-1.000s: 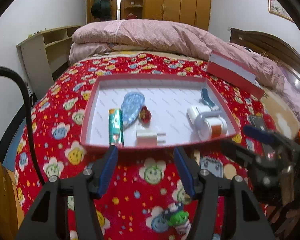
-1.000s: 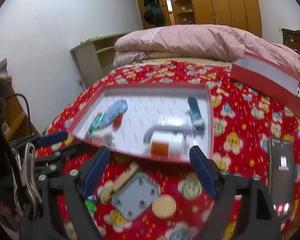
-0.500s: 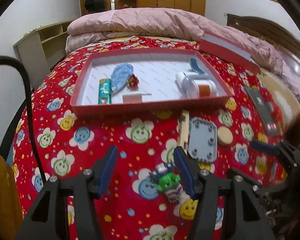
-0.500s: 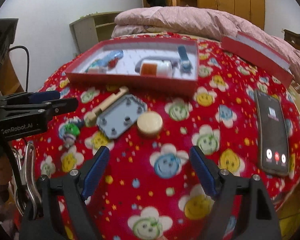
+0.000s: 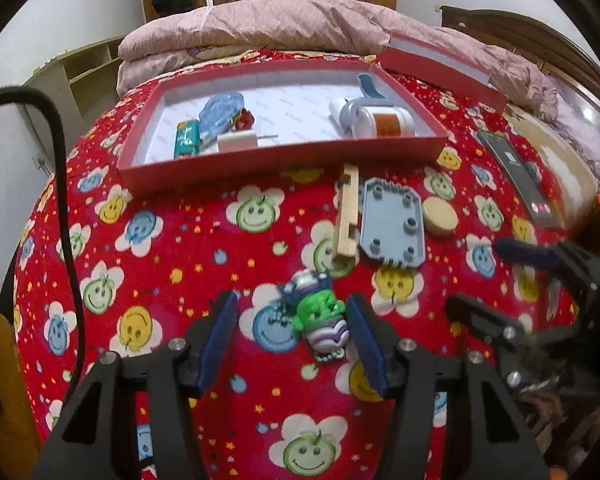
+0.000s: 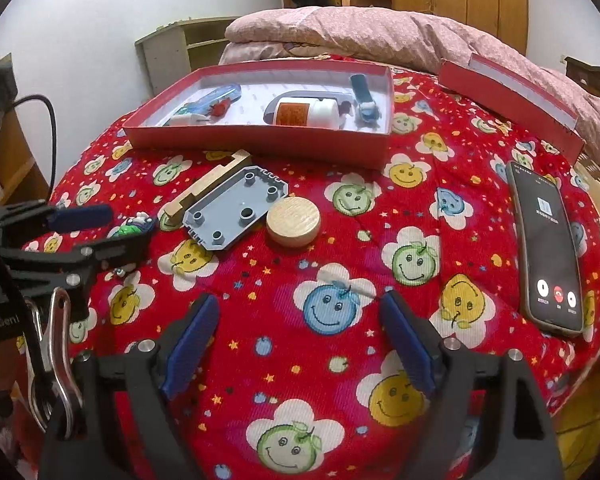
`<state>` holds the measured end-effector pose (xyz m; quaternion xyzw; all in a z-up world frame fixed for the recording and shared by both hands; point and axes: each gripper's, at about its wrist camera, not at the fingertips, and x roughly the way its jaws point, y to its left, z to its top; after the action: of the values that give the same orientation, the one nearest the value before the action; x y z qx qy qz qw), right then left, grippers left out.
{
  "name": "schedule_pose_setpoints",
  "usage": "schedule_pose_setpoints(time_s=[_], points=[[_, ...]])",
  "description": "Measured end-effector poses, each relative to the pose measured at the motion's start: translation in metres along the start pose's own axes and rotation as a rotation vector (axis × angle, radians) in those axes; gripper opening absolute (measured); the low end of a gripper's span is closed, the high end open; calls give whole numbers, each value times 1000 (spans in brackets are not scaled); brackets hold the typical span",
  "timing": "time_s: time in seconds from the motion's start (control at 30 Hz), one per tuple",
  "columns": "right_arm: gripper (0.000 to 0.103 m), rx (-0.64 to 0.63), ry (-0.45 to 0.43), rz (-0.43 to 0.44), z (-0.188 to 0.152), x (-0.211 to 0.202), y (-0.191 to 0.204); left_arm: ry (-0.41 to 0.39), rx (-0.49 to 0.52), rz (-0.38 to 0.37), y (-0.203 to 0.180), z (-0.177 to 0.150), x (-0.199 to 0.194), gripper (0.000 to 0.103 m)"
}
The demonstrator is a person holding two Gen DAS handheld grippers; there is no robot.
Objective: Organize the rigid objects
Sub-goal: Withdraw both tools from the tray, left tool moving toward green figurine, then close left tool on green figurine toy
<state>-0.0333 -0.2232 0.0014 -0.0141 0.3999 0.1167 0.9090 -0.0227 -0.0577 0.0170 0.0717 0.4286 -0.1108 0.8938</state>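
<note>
Left tongs (image 5: 290, 334): wide apart, holding nothing. The green toy figure (image 5: 318, 318) lies on the bedspread (image 5: 204, 248) between my two blue pads (image 5: 216, 340), closer to the right pad than the left, touching neither as far as I can tell. Its long axis runs roughly 11-to-5 in the left wrist view, head toward 11, so it sits a little skewed to my closing line. Judgement: a small shift toward 3 o'clock would centre it before I squeeze.

Right tongs (image 6: 300, 336): also wide, empty, hovering over bare cloth. The wooden disc (image 6: 293, 222) lies at 12 o'clock from them; the grey studded plate (image 6: 236, 212) at 11, just beside the disc; the notched wooden bar (image 6: 208, 188) beyond, along the plate's far left edge. The left tongs are clearly the nearer to the figure; the right are the nearer to the disc.

Container: red tray (image 5: 284, 160) at 12 o'clock, well beyond the loose pieces. Inside, left half: a teal tube (image 5: 187, 142), a blue foil packet (image 5: 220, 114), a small red item (image 5: 245, 118), a white plug (image 5: 238, 142). Right half: a lint roller (image 5: 380, 118) with its blue handle toward the far wall. The middle floor is bare, room enough for the figure, I judge.

A phone (image 6: 548, 244) lies at 2 o'clock from the right tongs, screen lit.
</note>
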Motion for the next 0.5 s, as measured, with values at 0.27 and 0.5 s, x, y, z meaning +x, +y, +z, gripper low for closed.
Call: schedule_pose_setpoints(time_s=[0.27, 0.5], points=[[88, -1, -3, 4, -1, 0, 0, -25, 10, -14, -5, -2, 4, 40], [90, -4, -10, 11, -1, 0, 1, -32, 19, -50, -10, -4, 2, 28]])
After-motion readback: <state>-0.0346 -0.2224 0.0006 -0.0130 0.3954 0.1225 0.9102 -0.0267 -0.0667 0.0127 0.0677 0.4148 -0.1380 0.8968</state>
